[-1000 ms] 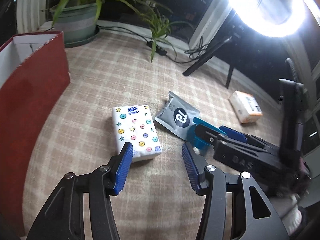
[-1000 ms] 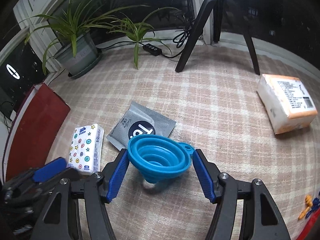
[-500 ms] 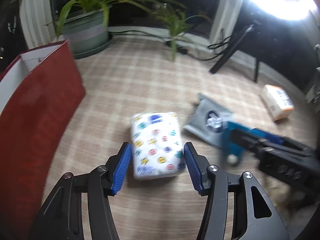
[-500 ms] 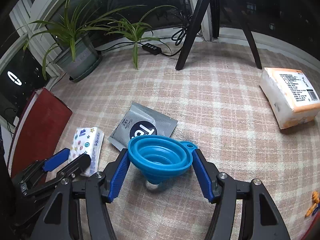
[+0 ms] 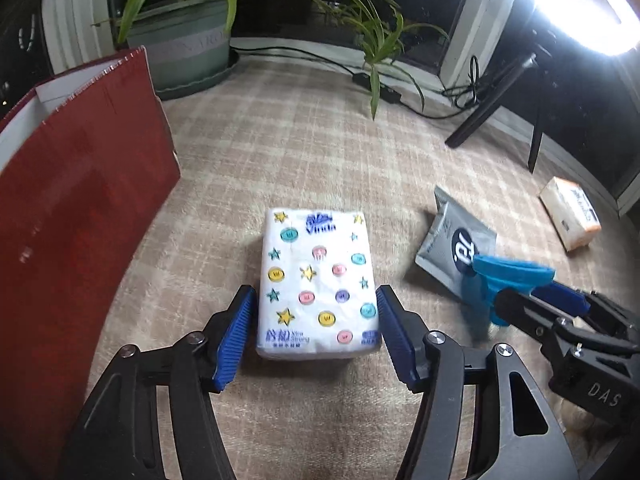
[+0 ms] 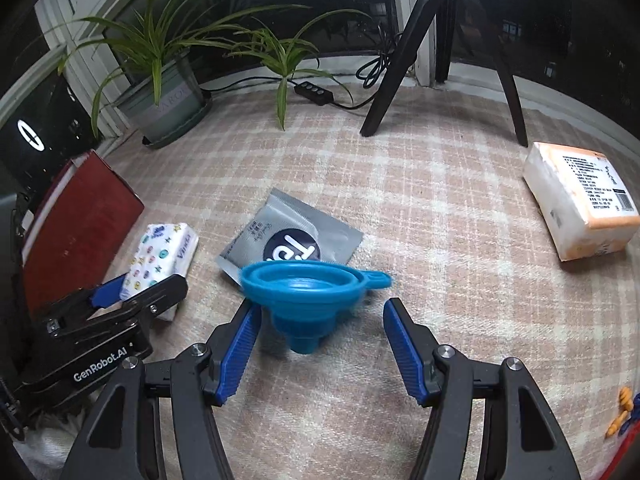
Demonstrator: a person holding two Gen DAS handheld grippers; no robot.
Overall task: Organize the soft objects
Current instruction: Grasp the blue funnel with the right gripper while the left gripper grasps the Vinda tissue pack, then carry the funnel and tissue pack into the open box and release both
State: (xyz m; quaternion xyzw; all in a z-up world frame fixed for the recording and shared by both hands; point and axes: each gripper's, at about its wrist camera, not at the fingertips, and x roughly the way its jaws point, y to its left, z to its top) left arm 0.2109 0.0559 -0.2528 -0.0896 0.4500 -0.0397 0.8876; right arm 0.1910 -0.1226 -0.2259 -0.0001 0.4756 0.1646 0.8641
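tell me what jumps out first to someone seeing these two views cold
Probably the white tissue pack dotted with coloured buttons and stars, lying on the plaid cloth between the open fingers of the left claw. Next, the bright blue funnel in the right claw, leaning toward its left finger, with a grey pouch behind it.

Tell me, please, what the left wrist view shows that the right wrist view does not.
Only the left wrist view shows the bright white lamp and the left gripper with open jaws around the white star-printed tissue pack.

Only the right wrist view shows small orange objects on the carpet.

Both show the blue collapsible funnel, grey foil pouch, orange-and-white tissue pack, red box and potted plant.
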